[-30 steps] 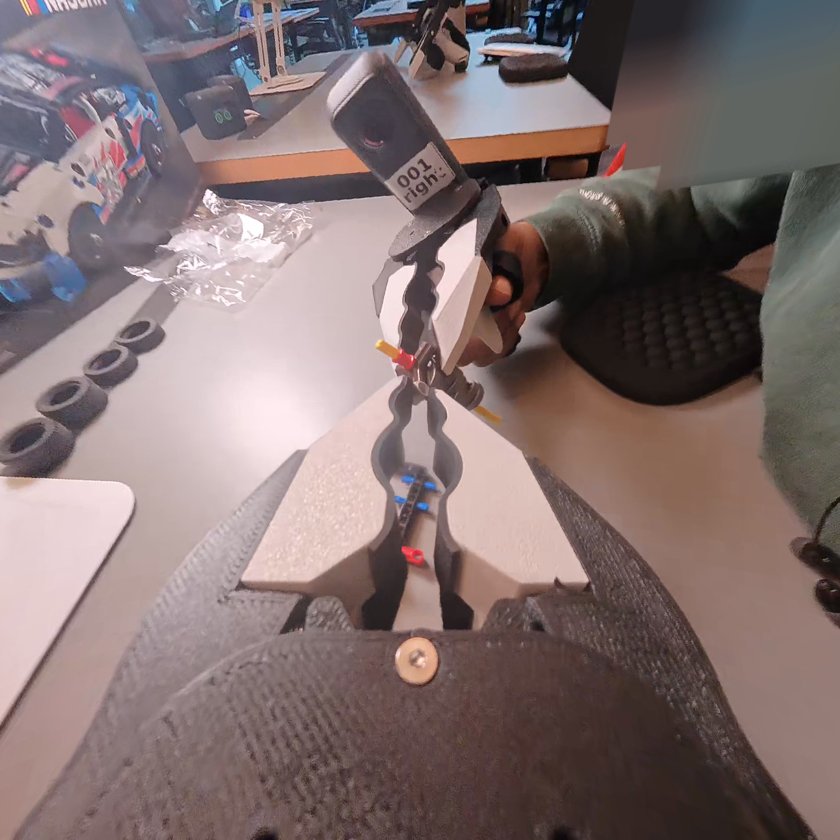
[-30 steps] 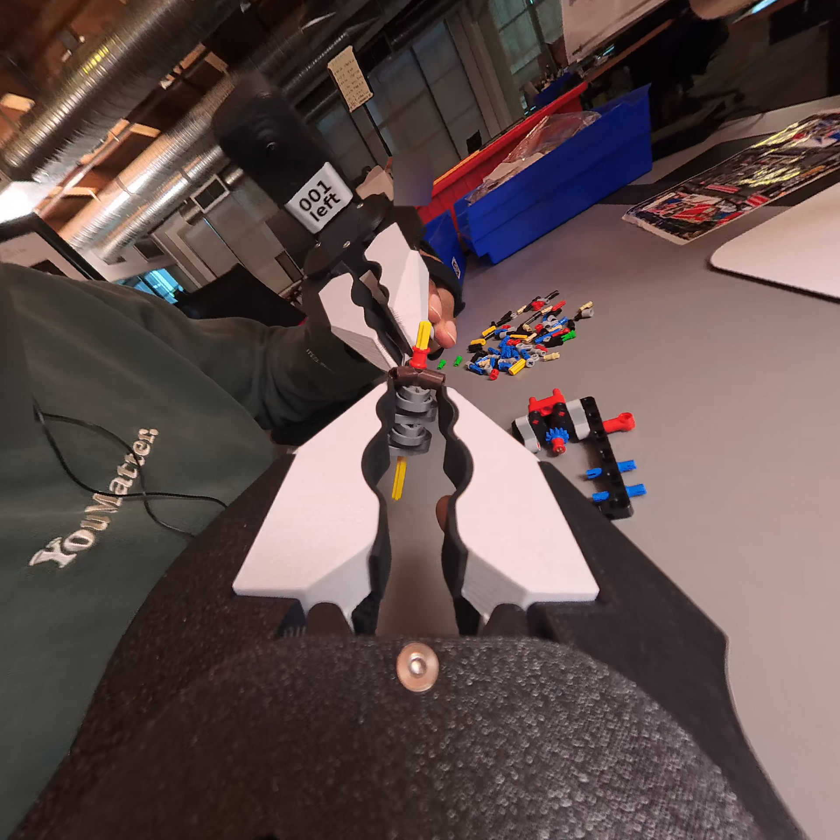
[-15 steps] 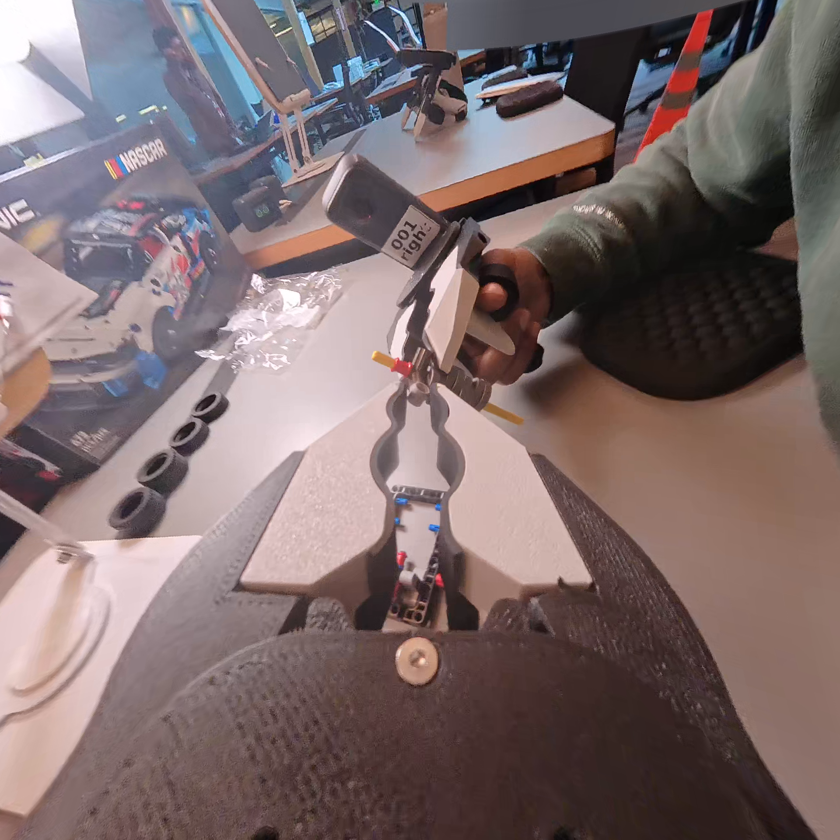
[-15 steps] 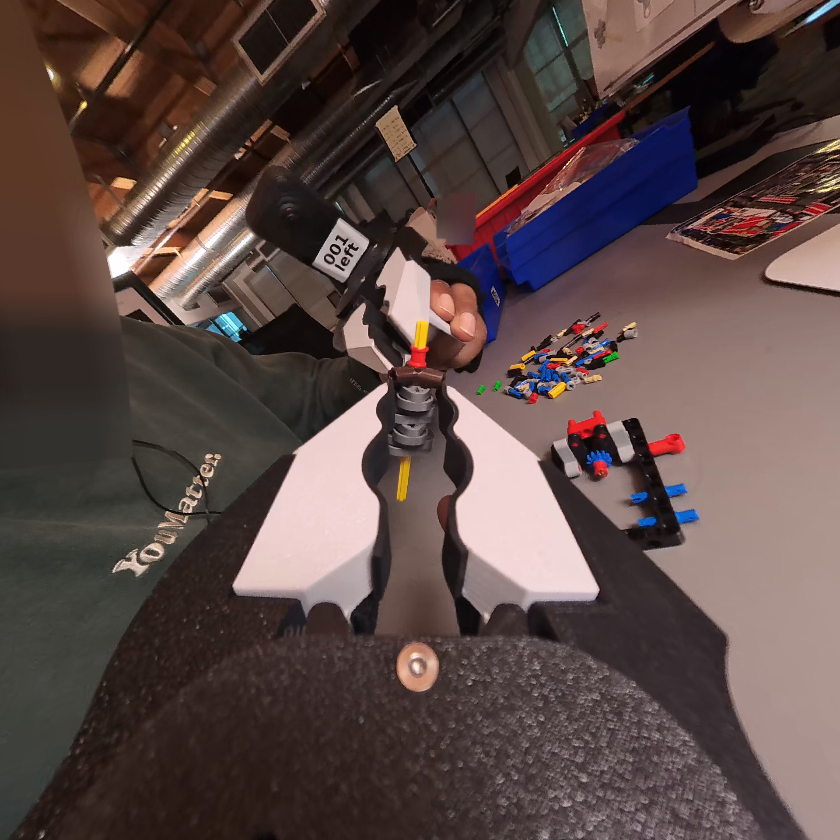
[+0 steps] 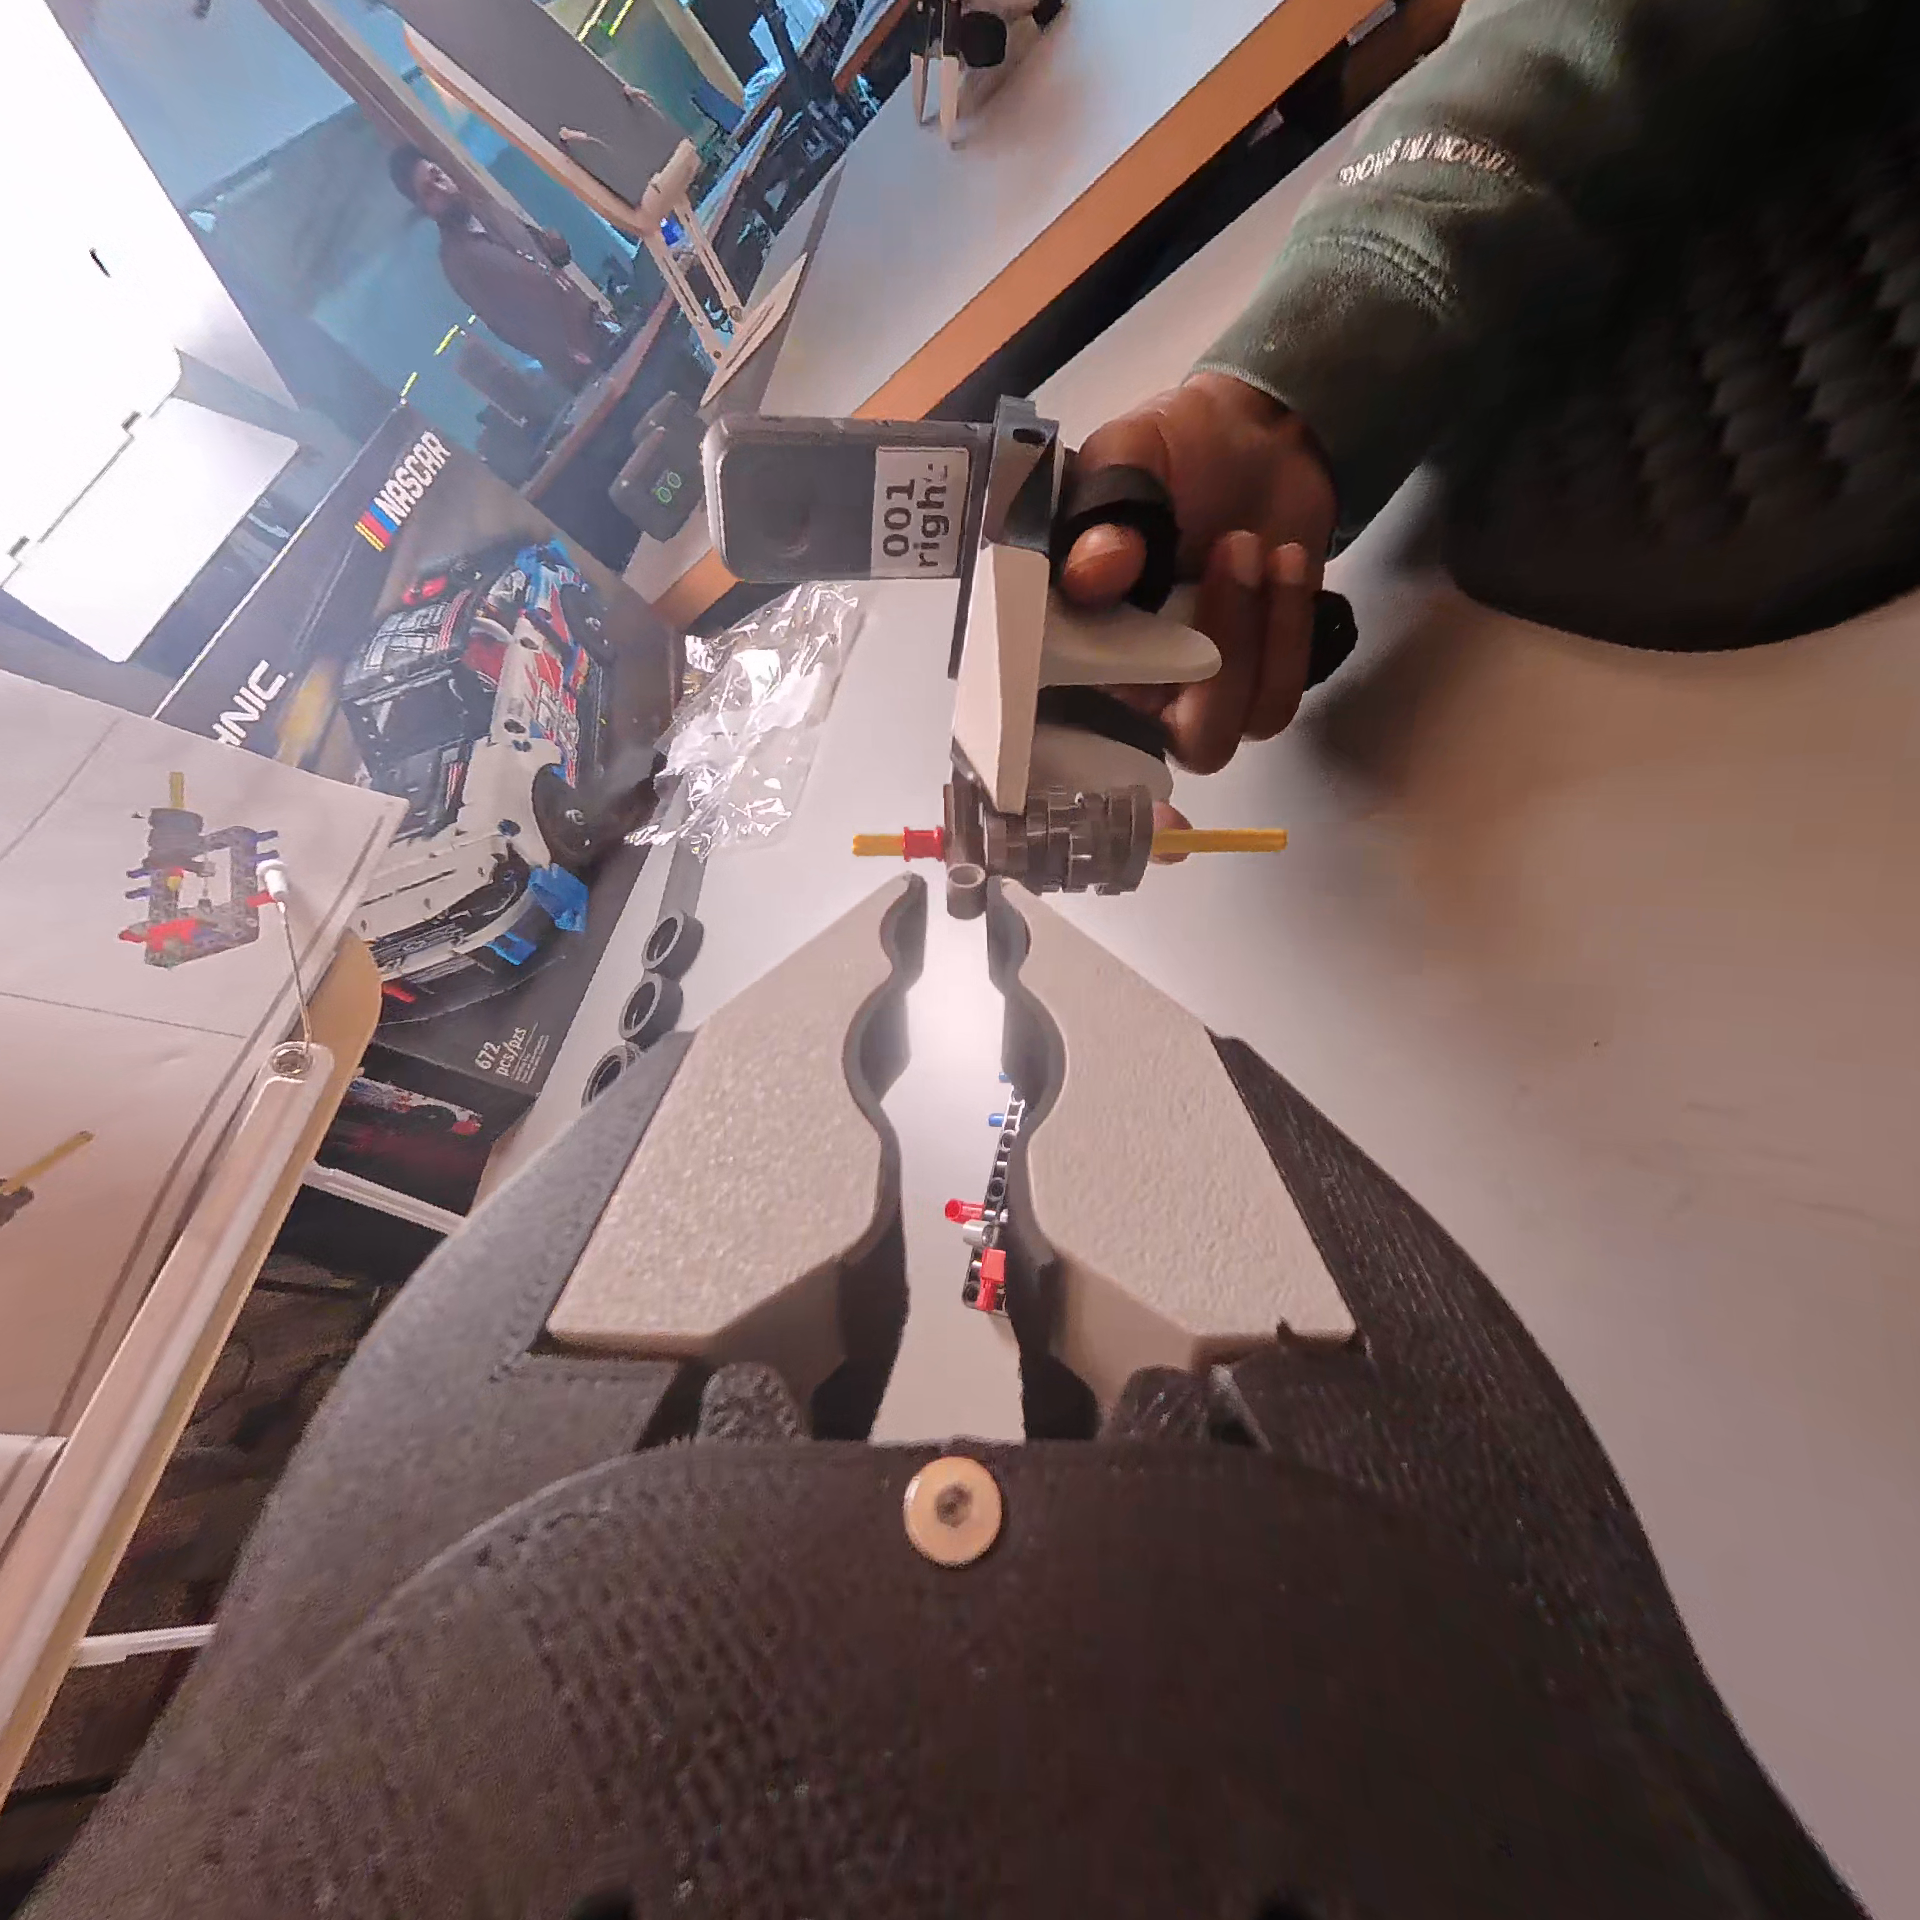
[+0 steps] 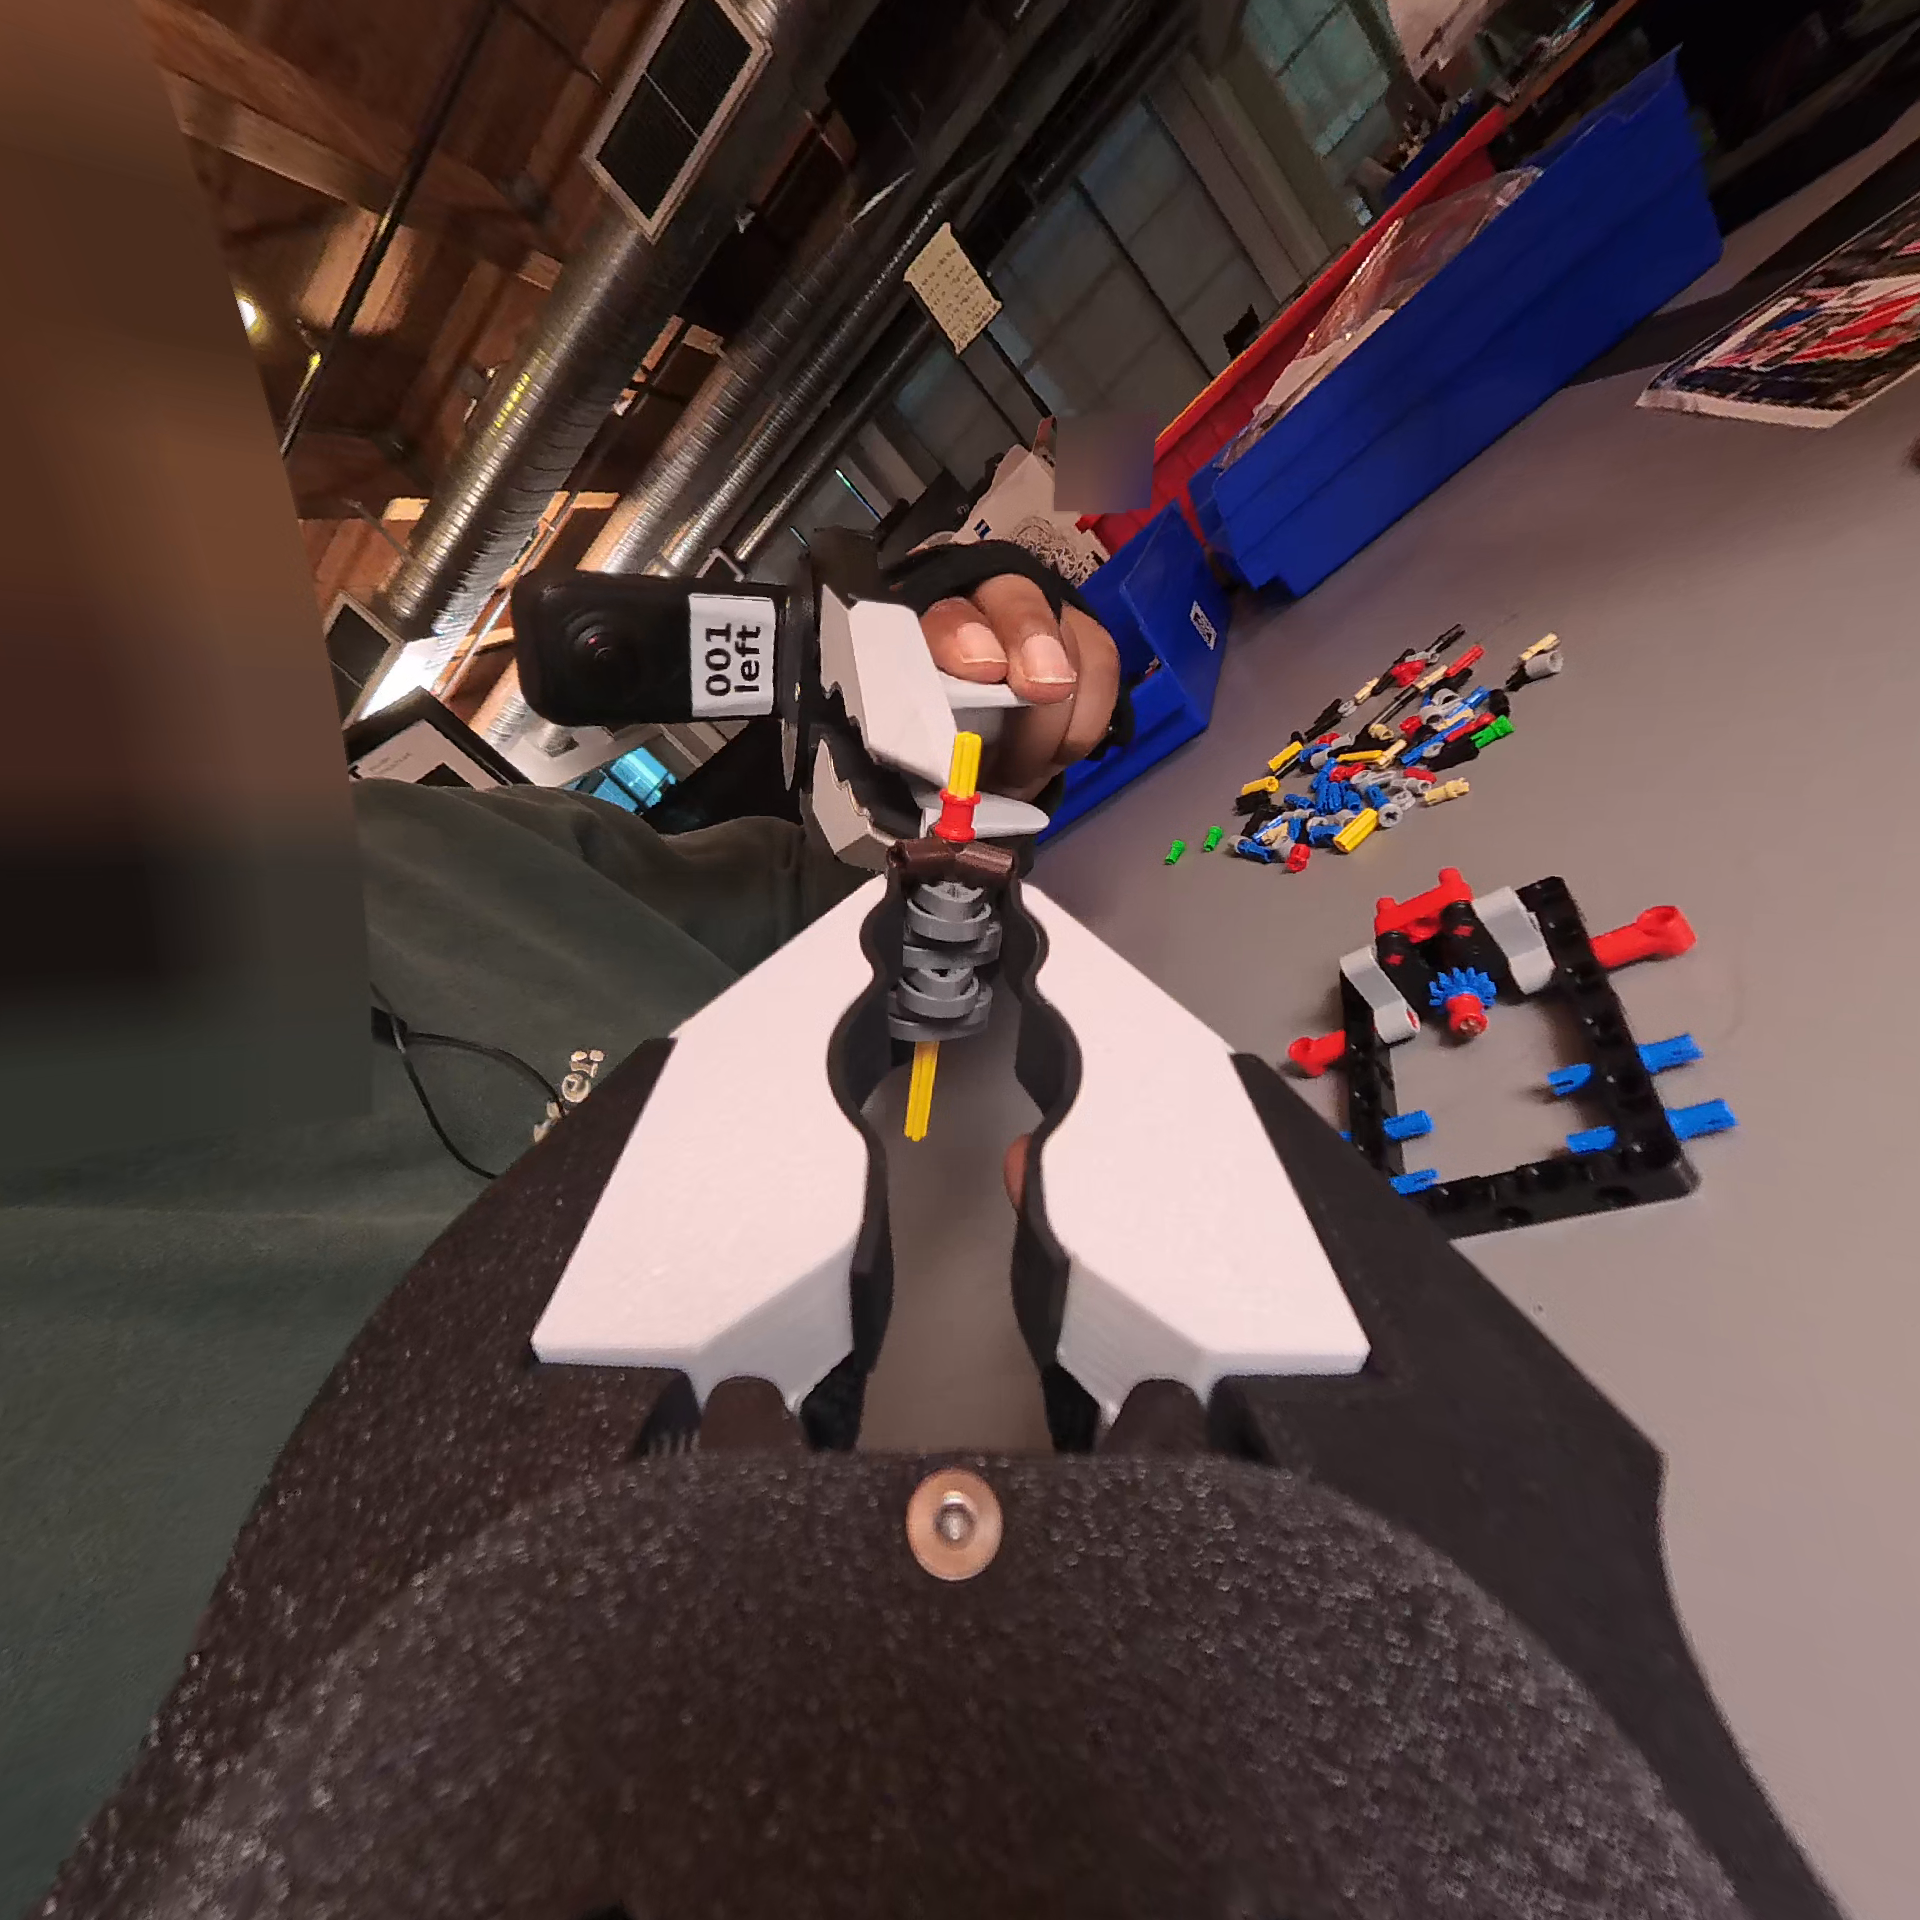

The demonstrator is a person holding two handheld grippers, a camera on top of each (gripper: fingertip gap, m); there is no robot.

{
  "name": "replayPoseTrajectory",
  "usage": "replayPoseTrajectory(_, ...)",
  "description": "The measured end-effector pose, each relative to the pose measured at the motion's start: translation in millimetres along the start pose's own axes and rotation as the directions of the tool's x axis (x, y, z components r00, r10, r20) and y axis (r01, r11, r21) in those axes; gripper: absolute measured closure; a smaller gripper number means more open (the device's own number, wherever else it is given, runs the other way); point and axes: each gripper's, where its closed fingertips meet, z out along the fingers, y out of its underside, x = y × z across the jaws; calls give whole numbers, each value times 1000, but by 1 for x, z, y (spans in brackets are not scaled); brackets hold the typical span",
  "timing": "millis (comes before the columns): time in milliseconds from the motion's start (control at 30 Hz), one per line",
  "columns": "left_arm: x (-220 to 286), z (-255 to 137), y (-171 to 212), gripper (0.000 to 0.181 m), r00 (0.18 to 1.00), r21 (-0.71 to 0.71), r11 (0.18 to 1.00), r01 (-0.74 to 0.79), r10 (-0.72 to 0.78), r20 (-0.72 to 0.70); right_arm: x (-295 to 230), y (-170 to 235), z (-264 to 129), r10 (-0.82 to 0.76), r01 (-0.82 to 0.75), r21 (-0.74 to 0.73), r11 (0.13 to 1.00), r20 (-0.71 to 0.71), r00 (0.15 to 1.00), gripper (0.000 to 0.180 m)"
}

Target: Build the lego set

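Note:
My right gripper (image 6: pixel 951 883) is shut on an axle assembly (image 6: pixel 940 966): grey gears on a yellow axle with a red bush and a brown connector (image 6: pixel 951 857) at the tip end. In the left wrist view the assembly (image 5: pixel 1070 836) lies level in the air. My left gripper (image 5: pixel 956 899) meets it head on, its tips closed around the connector's stub (image 5: pixel 966 894). A black frame (image 6: pixel 1507 1039) with blue pins, red parts and a blue gear lies on the grey table to the right. It also shows between my left fingers (image 5: pixel 992 1174).
A pile of loose small parts (image 6: pixel 1371 758) lies beyond the frame, with blue bins (image 6: pixel 1455 312) behind. On the left side are the set box (image 5: pixel 447 727), several tyres (image 5: pixel 655 997), a clear bag (image 5: pixel 758 717) and an open instruction booklet (image 5: pixel 156 935) on a stand. My left and right fingertips are right by each other.
Both grippers have rolled and risen together, still joined at the assembly. The axle now lies level in the left wrist view. The frame looks closer in the right wrist view.

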Motion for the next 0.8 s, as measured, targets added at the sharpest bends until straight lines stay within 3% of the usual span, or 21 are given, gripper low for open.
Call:
replayPoseTrajectory(200, 6, 0, 5, 175, 999, -37, 999, -27, 26, -35, 3, 5, 1, 34, -34, -13, 999, -4, 999, 164)
replayPoseTrajectory(367, 3, -6, 0, 175, 999, -20, 999, -51, 50, -18, 0, 0, 4, 22, -24, 65, 998, 27, 999, 167)
replayPoseTrajectory(567, 6, -7, 3, 175, 998, 0, 1000, -7, 7, -57, 0, 4, 6, -7, 6, 38, 999, 23, 1000, 166)
replayPoseTrajectory(667, 5, -8, 3, 175, 997, 23, 999, 30, -28, -71, -10, 4, 6, -12, 9, 32, 999, 83, 996, 146)
replayPoseTrajectory(800, 7, -10, -2, 175, 996, 70, 996, 47, -41, -85, -12, 4, 7, 4, -7, 35, 999, 103, 995, 148)
